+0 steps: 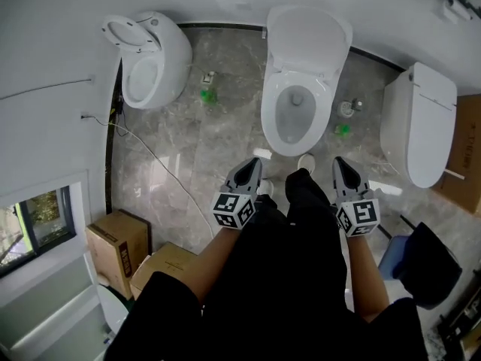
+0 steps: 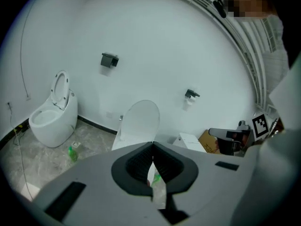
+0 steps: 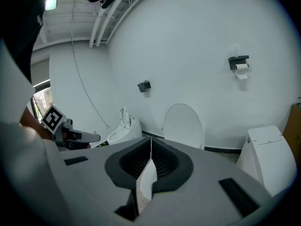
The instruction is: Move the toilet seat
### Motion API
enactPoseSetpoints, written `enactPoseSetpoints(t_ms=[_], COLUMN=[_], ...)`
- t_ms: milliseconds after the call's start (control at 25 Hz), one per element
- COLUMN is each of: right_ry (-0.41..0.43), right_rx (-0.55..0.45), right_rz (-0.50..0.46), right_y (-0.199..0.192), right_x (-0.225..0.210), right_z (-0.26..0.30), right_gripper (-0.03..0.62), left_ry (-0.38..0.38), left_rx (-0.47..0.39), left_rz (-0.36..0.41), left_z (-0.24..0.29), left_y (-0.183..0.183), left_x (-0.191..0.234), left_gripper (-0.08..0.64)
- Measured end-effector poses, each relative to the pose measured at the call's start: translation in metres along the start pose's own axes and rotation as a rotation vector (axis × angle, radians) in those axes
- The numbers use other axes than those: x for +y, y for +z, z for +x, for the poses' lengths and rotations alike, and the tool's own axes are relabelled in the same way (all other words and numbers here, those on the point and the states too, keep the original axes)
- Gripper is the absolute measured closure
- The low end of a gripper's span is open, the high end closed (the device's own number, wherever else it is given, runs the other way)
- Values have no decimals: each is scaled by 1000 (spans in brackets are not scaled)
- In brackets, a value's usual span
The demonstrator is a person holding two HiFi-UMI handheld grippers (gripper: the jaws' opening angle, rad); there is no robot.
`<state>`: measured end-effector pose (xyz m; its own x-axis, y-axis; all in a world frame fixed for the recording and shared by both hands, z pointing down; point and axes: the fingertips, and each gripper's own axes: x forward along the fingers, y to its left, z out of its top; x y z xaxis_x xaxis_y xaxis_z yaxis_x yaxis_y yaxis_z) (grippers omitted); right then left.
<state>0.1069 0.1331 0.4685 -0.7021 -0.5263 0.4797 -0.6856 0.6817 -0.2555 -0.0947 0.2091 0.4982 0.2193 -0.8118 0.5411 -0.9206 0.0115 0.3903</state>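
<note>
The middle toilet (image 1: 294,115) stands straight ahead with its white lid and seat (image 1: 308,36) raised against the wall, leaving the bowl open. The raised lid (image 2: 138,121) also shows beyond the left jaws, and the same lid (image 3: 182,126) beyond the right jaws. My left gripper (image 1: 253,165) and right gripper (image 1: 340,164) hover side by side in front of the bowl, a short way from its rim. In the left gripper view the left gripper (image 2: 153,147) is shut and empty. The right gripper (image 3: 151,142) is shut too, with nothing between its jaws.
A second toilet (image 1: 146,59) with its seat up stands at the left, and a closed one (image 1: 421,122) at the right. Green bottles (image 1: 207,95) lie on the marble floor. Cardboard boxes (image 1: 120,247) sit near left. A cable (image 1: 150,153) trails across the floor.
</note>
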Motion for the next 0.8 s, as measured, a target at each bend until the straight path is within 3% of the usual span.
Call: enactPoseSetpoints(t_ms=[200,360,800], right_ry=[26,57,29], right_rx=[70,126,272], right_rz=[4,-11,38], right_y=[-18,-42,-165], right_x=[-34,-43,-65], right_z=[43,75,135], right_gripper=[561,560,560], left_ry=[79,74,83], left_rx=[47,100,238], left_rz=[-146,-158,-149], left_z=[34,55,139], left_y=[-35,-65,-140], left_x=[27,44,108], left_gripper=[545,545,545])
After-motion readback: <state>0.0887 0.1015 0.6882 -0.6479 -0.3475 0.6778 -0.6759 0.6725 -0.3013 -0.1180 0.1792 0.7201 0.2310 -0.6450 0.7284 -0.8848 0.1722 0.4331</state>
